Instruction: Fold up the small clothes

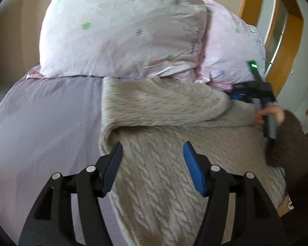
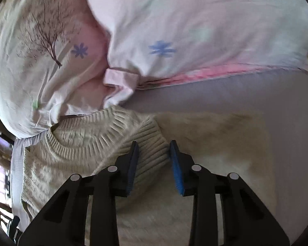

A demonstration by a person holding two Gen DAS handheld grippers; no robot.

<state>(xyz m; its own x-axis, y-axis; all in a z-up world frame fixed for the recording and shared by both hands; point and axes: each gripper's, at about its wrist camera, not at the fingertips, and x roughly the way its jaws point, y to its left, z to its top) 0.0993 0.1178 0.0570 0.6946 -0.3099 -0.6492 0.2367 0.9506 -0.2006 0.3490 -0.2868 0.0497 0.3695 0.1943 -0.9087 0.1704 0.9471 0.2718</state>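
Observation:
A beige cable-knit sweater (image 1: 164, 164) lies on a lilac bedsheet (image 1: 47, 127), with one sleeve (image 1: 164, 104) folded across its body. My left gripper (image 1: 153, 149) is open and empty, hovering just above the sweater's body. My right gripper (image 2: 154, 149) has its jaws partly closed around the ribbed sleeve cuff (image 2: 152, 135), near the sweater's ribbed collar (image 2: 88, 141). The right gripper also shows in the left wrist view (image 1: 236, 97), at the sweater's far right edge, held by a hand.
Two pink flower-print pillows (image 1: 121, 30) (image 1: 232, 47) lie at the head of the bed, right behind the sweater. A wooden door frame (image 1: 287, 41) stands at the far right. The person's dark sleeve (image 1: 287, 143) is at the right.

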